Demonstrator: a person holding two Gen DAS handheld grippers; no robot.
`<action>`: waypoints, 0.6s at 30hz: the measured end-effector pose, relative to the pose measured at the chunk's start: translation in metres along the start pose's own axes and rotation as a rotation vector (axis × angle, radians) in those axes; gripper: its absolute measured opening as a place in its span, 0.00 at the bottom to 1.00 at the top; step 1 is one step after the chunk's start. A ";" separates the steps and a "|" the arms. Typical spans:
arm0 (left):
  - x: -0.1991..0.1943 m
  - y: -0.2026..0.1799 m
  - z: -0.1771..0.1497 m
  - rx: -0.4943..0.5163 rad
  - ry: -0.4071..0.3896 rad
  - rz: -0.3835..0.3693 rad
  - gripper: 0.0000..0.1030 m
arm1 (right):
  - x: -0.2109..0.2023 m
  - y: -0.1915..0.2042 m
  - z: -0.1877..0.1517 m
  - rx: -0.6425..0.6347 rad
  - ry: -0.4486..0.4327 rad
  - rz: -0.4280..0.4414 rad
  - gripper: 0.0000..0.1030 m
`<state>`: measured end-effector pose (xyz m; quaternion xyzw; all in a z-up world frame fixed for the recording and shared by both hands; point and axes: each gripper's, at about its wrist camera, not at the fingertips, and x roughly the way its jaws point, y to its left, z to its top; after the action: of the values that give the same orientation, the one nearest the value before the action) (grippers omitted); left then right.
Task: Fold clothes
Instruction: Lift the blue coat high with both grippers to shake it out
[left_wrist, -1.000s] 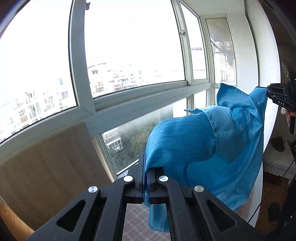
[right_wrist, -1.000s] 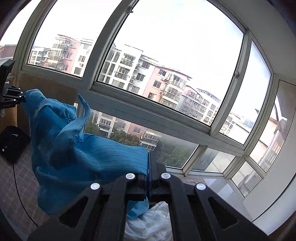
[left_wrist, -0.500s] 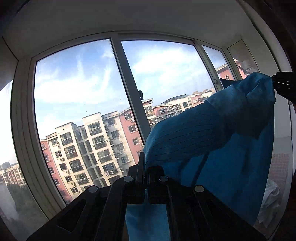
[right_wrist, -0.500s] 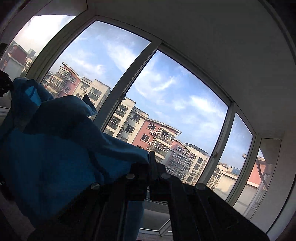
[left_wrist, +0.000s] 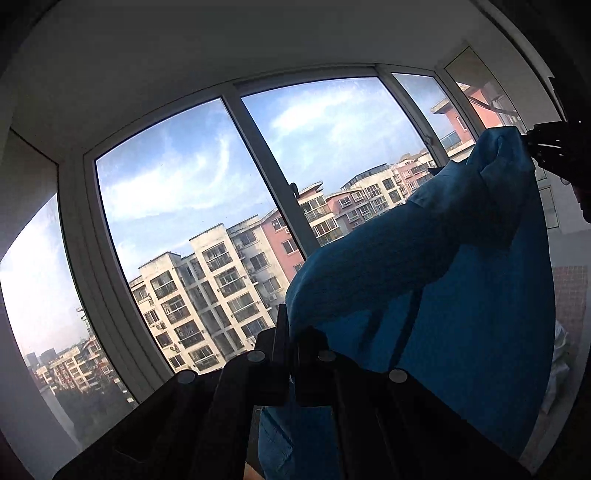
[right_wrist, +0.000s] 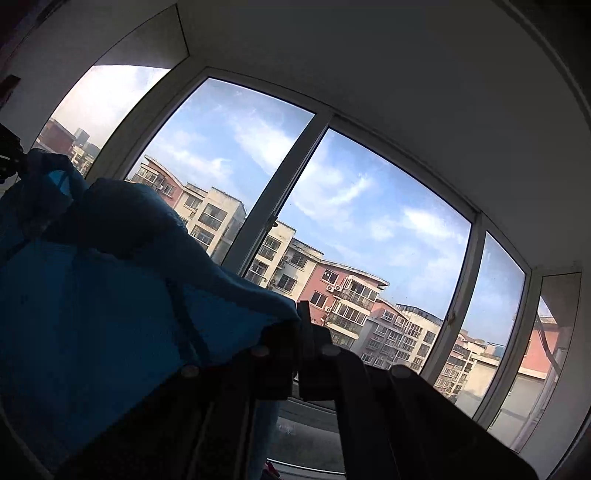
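In the left wrist view, the left tongs (left_wrist: 291, 339) are pinching together on an edge of the garment (left_wrist: 443, 295), their black, angular plastic arms with round metal bolt heads filling the bottom of the picture. The garment, a thin blue woven cloth with faint pinstripes, is hanging in the air between the two tools, billowing into a rounded hump near the tongs and draping down in a broad flat panel with a dark seam running through it. Its far upper corner is reaching the right tongs (left_wrist: 532, 142), which are showing only as a dark ribbed shape at the right edge.

In the right wrist view, the right tongs (right_wrist: 301, 325) are clamping together on the garment's (right_wrist: 110, 295) other edge, the cloth bulging leftward in soft folds toward the left tongs (right_wrist: 9, 158), barely visible at the left edge.

Beyond the cloth, a curved bay window (left_wrist: 258, 155) with pale smooth frames is rising under a plain ceiling. Farther off, blocky cream and pink apartment buildings (left_wrist: 221, 280) are standing under a blue sky with wispy clouds.
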<state>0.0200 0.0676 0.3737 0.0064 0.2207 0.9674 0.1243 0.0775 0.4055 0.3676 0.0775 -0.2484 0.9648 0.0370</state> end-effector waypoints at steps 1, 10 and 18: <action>0.001 0.000 0.000 -0.004 0.009 -0.004 0.00 | 0.001 0.001 -0.001 -0.006 0.001 0.000 0.00; 0.126 -0.004 -0.061 -0.020 0.205 -0.032 0.00 | 0.117 0.052 -0.081 -0.015 0.187 0.084 0.00; 0.338 -0.046 -0.208 0.049 0.533 -0.046 0.00 | 0.283 0.156 -0.249 0.012 0.499 0.176 0.00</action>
<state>-0.3102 0.1013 0.1519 -0.2506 0.2690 0.9262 0.0836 -0.2515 0.3998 0.1261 -0.1846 -0.2318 0.9550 0.0125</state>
